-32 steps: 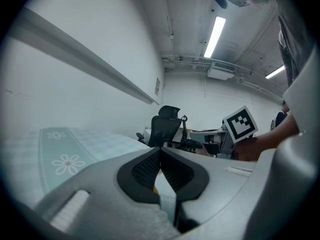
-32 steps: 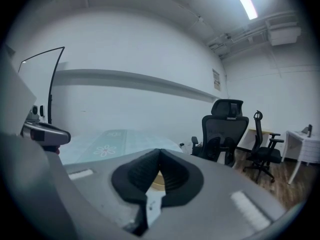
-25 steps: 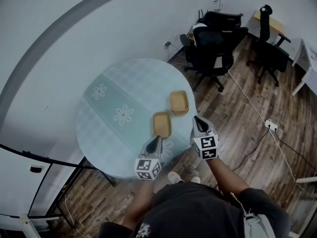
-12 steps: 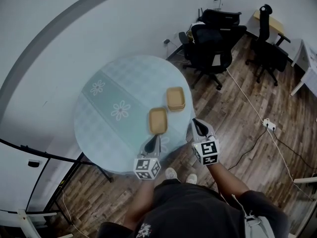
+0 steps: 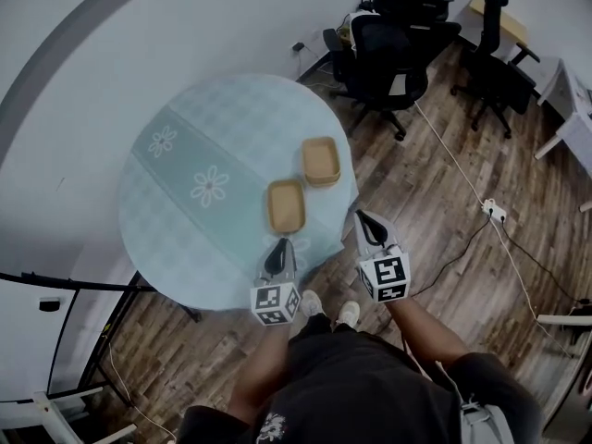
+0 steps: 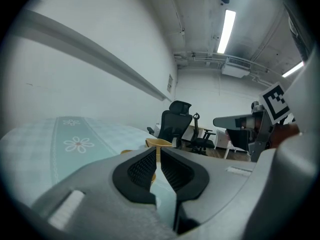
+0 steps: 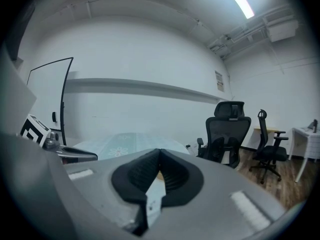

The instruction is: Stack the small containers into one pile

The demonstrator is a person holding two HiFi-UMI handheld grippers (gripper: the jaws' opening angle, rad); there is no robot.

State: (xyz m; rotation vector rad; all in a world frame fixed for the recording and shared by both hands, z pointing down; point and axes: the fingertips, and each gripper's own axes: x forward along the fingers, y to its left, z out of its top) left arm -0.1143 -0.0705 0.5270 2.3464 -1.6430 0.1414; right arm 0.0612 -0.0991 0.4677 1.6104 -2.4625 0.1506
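Two small tan containers sit on the round table (image 5: 185, 137): one (image 5: 286, 205) near the front edge, the other (image 5: 320, 161) further back right, apart from it. My left gripper (image 5: 282, 249) hovers just in front of the nearer container, shut and holding nothing. My right gripper (image 5: 363, 222) hangs past the table's right edge over the floor, also shut and empty. In the left gripper view a container's rim (image 6: 159, 143) shows just beyond the closed jaws (image 6: 156, 165). The right gripper view has the jaws (image 7: 159, 168) closed, with the table (image 7: 120, 140) behind.
The table wears a pale blue checked cloth with a flowered runner (image 5: 209, 185). Black office chairs (image 5: 384, 49) stand on the wood floor behind the table. A cable and socket strip (image 5: 490, 212) lie on the floor at right. A black frame (image 5: 83, 289) stands at left.
The view has shifted: table and containers sit further left and up in the head view. Both grippers keep their places near the table's front edge, shut as before.
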